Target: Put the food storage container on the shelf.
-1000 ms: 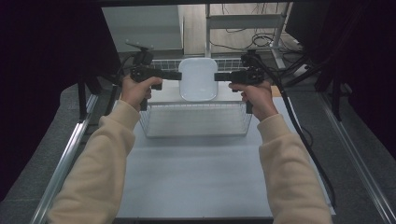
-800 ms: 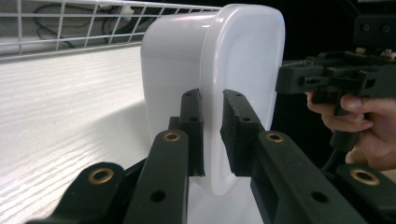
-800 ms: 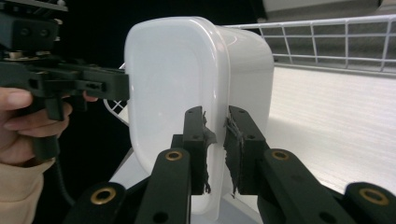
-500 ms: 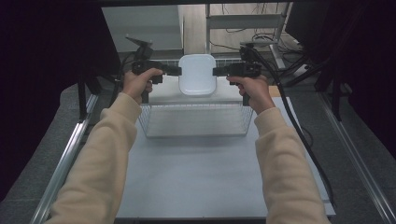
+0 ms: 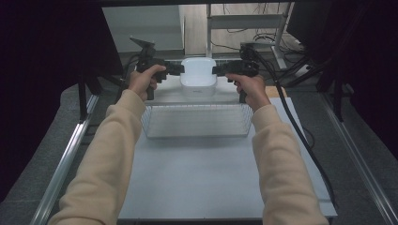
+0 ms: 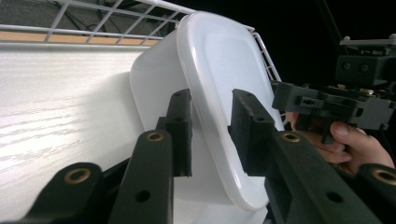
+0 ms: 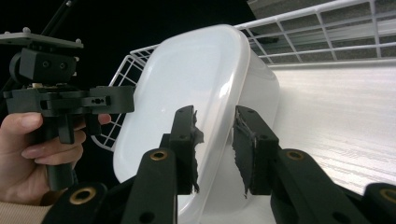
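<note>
White lidded plastic container (image 5: pixel 198 78) is seen held up between the two grippers at the far end of the table (image 5: pixel 197 187), beyond and above the wire basket (image 5: pixel 196 120). Left gripper (image 5: pixel 177 70) is closed onto the container's left rim, right gripper (image 5: pixel 218 70) onto its right rim; each is carried in one hand, left hand (image 5: pixel 143 80) and right hand (image 5: pixel 248 86), cream sleeves coming in from the bottom. In the left gripper view the container (image 6: pixel 219 93) is seen edge-on, lid rim pinched between the two black jaws of the left gripper (image 6: pixel 211 133), one pad on the lid face, the other against the body wall; jaw gap is narrow. The right gripper (image 6: pixel 327 105) and its hand are seen beyond the lid. In the right gripper view the same is seen mirrored: rim of the container (image 7: pixel 196 88) clamped between the jaws of the right gripper (image 7: pixel 215 149), pad rubber looks torn and ragged; the left gripper (image 7: pixel 70 100) is seen at the far edge. Lid is on, opaque, so contents cannot be told. Wire basket: nothing is seen inside it through the mesh in the high view; it sits on the table at mid-depth, open top. Basket wire (image 7: pixel 327 32) is also seen behind the container.
</note>
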`<state>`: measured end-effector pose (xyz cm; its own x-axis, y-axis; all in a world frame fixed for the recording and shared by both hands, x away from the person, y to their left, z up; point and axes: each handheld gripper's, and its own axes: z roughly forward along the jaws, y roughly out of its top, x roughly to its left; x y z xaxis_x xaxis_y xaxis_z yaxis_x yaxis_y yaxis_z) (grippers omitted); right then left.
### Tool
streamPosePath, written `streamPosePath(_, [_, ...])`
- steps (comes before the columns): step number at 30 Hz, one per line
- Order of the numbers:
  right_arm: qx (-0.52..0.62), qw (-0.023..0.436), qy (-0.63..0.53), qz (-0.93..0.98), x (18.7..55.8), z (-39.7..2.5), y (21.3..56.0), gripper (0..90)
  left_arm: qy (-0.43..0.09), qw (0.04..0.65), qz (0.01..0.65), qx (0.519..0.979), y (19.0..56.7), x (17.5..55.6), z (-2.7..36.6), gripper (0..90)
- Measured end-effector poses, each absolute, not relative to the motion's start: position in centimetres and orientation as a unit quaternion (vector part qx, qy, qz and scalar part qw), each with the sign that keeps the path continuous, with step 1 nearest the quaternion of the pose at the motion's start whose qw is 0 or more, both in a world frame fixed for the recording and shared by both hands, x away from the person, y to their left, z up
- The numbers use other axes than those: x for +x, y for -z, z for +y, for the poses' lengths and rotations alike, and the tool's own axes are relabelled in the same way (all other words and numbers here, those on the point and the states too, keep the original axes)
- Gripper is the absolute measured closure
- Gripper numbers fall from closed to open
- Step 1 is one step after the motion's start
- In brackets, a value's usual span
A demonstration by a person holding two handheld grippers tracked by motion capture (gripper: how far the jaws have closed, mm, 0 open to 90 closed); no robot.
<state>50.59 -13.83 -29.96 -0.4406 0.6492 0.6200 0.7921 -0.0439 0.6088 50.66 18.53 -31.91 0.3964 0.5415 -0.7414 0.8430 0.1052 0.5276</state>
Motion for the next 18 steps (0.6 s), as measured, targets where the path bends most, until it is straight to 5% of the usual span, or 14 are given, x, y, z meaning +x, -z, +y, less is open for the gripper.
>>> streamPosePath(7, [-0.53,0.069,0.499,-0.682,50.7,-13.8,30.3,68.1,0.144,0.529,0.532,0.645,32.5,50.7,18.5,66.1])
streamPosePath(10, [-0.529,0.072,0.502,-0.681,50.7,-13.8,30.3,58.2,0.121,0.524,0.534,0.653,32.3,50.3,18.2,61.1])
streamPosePath(13, [-0.521,0.045,0.513,-0.681,50.2,-14.0,29.9,45.9,0.092,0.524,0.529,0.661,31.9,49.7,18.3,47.1])
streamPosePath(18, [-0.49,0.008,0.526,-0.695,48.8,-14.7,29.0,37.8,0.033,0.529,0.51,0.678,30.7,47.6,18.5,35.9])
